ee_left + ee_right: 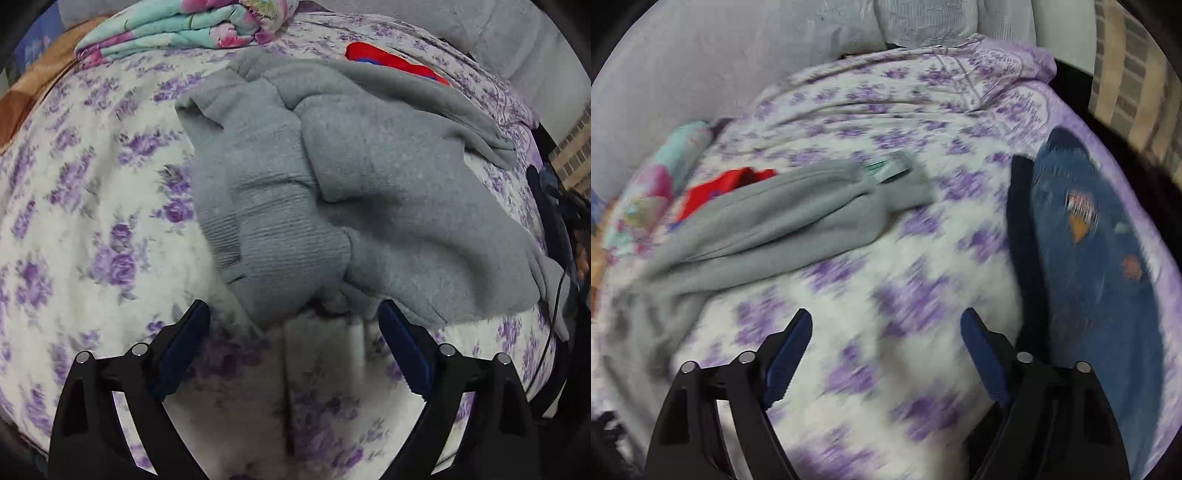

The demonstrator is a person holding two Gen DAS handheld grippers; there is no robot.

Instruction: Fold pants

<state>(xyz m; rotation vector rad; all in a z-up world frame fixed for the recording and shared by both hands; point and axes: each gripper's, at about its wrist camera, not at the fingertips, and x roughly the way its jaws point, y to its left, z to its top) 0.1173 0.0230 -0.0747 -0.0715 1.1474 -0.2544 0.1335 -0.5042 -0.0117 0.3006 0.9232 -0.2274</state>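
Grey fleece pants point(369, 177) lie crumpled on a purple-flowered bedspread point(92, 184). Their ribbed band point(280, 229) is bunched toward the camera. My left gripper point(293, 314) is open, its blue pads on either side of the band's near edge and not touching it. In the right wrist view the same pants point(757, 229) stretch across the left, with a white and green tag point(890, 168) at their far end. My right gripper point(886, 321) is open over bare bedspread, to the right of the pants, with nothing between its fingers.
Folded blue jeans point(1100, 258) lie at the right on something black point(1023, 221). A red garment point(384, 61) sits behind the grey pants. A folded teal and pink quilt point(184, 26) is at the back left. Pillows point(923, 18) line the far end.
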